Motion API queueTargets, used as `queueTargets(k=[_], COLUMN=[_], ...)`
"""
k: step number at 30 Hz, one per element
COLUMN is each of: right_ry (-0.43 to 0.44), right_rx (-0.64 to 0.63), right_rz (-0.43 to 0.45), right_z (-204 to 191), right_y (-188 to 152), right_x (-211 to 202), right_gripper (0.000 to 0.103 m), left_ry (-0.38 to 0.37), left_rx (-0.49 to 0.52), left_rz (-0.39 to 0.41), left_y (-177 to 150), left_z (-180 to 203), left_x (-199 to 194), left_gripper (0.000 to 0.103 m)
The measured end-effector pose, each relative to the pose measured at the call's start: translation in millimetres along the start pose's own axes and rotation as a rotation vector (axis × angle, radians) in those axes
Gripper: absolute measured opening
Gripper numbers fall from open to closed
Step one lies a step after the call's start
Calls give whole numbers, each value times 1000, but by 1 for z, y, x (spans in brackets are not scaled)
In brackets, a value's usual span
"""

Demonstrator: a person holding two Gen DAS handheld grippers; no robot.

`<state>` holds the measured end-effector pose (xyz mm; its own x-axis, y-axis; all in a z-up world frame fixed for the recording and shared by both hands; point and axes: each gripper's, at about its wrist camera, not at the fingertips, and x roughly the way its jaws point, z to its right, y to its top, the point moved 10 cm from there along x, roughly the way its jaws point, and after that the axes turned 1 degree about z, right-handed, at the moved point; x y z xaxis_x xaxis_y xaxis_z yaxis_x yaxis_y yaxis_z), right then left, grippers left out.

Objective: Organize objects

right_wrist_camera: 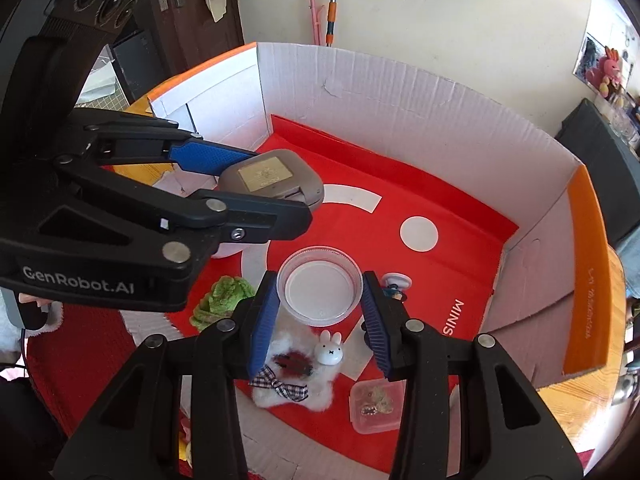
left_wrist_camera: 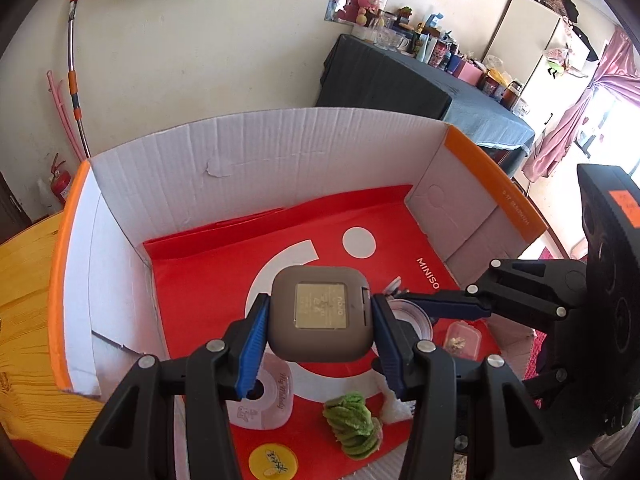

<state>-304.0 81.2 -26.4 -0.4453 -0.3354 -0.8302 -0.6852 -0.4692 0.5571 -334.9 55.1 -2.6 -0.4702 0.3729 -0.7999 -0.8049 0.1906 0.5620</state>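
Observation:
My left gripper (left_wrist_camera: 320, 306) is shut on a grey-brown, rounded square device (left_wrist_camera: 320, 336) with a gold label, held above the red-lined cardboard box (left_wrist_camera: 256, 168). In the right wrist view the left gripper (right_wrist_camera: 280, 186) comes in from the left, still clamping the device (right_wrist_camera: 288, 192). My right gripper (right_wrist_camera: 320, 284) is shut on a round clear container with a white lid (right_wrist_camera: 318, 292), also over the box (right_wrist_camera: 400, 104). In the left wrist view the right gripper (left_wrist_camera: 404, 308) reaches in from the right, and only the edge of the container (left_wrist_camera: 418, 320) shows.
On the red bag lining the box lie a green knitted piece (right_wrist_camera: 222, 298), a white fluffy item with a checked bow (right_wrist_camera: 292, 388), a bunny figure (right_wrist_camera: 331, 350), a small clear tub (right_wrist_camera: 376, 404), a yellow tin (left_wrist_camera: 273, 462) and a wrapped roll (left_wrist_camera: 266, 396). The box stands on a wooden table (left_wrist_camera: 24, 280).

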Motion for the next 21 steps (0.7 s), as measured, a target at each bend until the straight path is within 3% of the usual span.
queueTargets(k=[10, 21], right_ry=[52, 35], right_rx=[10, 4], right_rz=[-89, -147], right_z=[4, 7], right_y=[-1, -9], right_x=[21, 33], right_gripper=[40, 40], left_ry=[17, 30], left_rx=[-54, -96], left_rz=[-100, -127], left_y=[-7, -15], left_z=[-18, -28], left_x=[30, 41], left_gripper=[52, 52])
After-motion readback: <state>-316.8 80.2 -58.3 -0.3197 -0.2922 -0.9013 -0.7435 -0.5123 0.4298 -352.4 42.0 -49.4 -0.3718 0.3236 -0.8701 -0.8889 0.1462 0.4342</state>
